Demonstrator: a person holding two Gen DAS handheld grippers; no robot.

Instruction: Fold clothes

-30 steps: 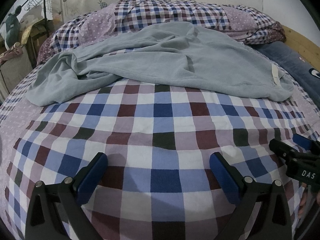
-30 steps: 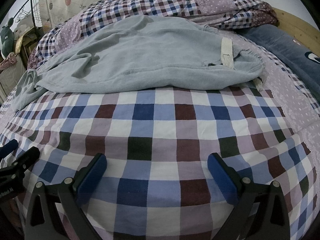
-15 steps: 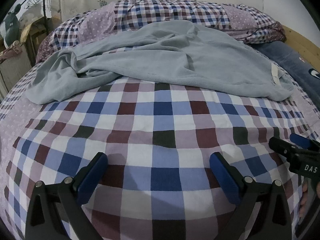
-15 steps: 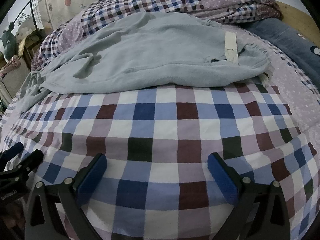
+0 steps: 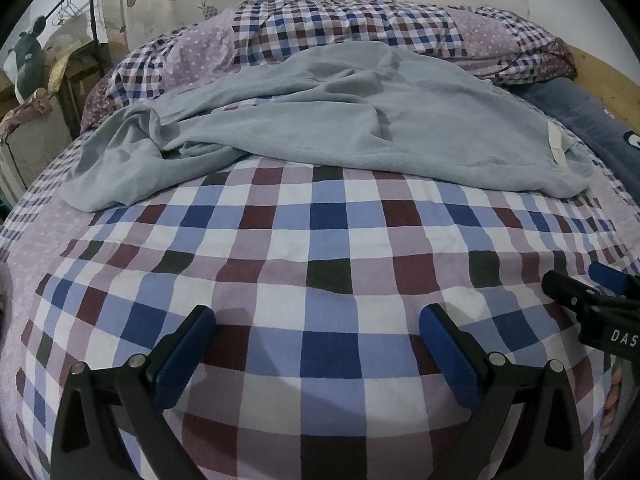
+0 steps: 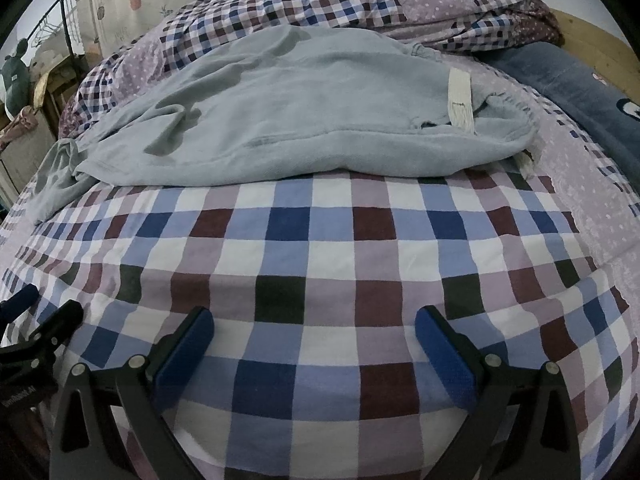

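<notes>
The left gripper (image 5: 316, 340) hovers over the near edge of the bed (image 5: 320, 264), its blue-padded fingers (image 5: 184, 356) spread wide with nothing between them, only checked cover showing in the gap. The right gripper (image 6: 312, 340) hangs the same way just beside it, fingers (image 6: 440, 356) set well apart and empty. Each one shows in the other's view: the right gripper sits at the right border of the left wrist view (image 5: 592, 304), and the left gripper at the left border of the right wrist view (image 6: 36, 332). A few fingertips of a hand (image 5: 610, 400) show below the right gripper's body in the left wrist view. Beyond the grippers the cover lies flat, a check of blue, maroon, white and dark squares. Past the middle of the bed lies the garment (image 5: 360, 120), pale grey-blue and crumpled, spread across the bed's width and well apart from both grippers. One loose part trails toward the left edge of the bed (image 5: 112, 172), bunched into folds. Near its right end a white label (image 6: 460, 96) lies on top, next to an opening in the cloth. Behind the garment a quilt (image 6: 320, 4) in smaller checks and dotted lilac is heaped along the far edge. A dark blue pillow (image 6: 580, 80) lies at the far right corner, against a wooden frame (image 5: 604, 76). Beyond the far left corner stand a rack (image 5: 80, 4) with hangers and a plush toy (image 5: 28, 56).
</notes>
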